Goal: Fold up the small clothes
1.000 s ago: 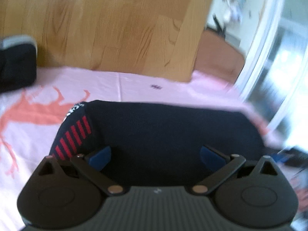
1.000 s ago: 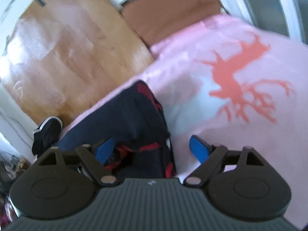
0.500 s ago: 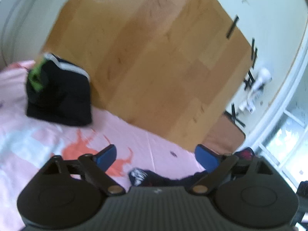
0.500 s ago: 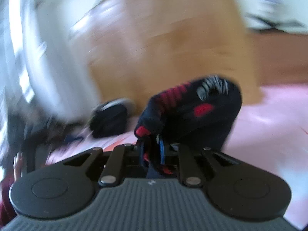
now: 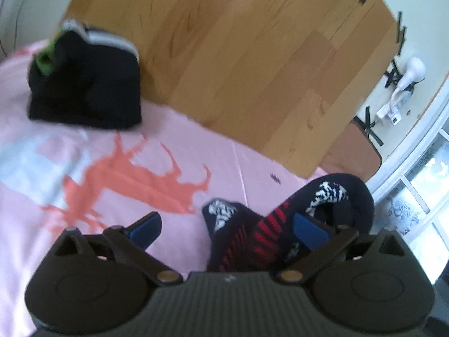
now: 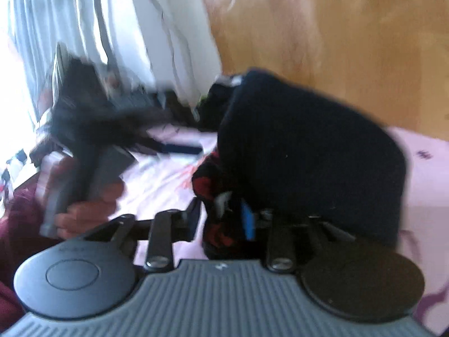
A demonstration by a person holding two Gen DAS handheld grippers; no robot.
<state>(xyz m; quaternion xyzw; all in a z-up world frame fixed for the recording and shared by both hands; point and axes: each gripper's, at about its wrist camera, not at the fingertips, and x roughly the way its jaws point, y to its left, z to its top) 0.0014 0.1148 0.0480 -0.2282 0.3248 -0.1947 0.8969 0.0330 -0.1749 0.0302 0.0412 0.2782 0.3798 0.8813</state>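
A pale pink bedsheet (image 5: 174,151) printed with an orange deer (image 5: 132,179) lies before a light wooden headboard (image 5: 238,56); white curtains (image 6: 118,28) hang nearby.

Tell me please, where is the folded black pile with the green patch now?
In the left wrist view the folded black pile sits at the upper left, on the pink sheet against the wooden board, apart from the navy sock.
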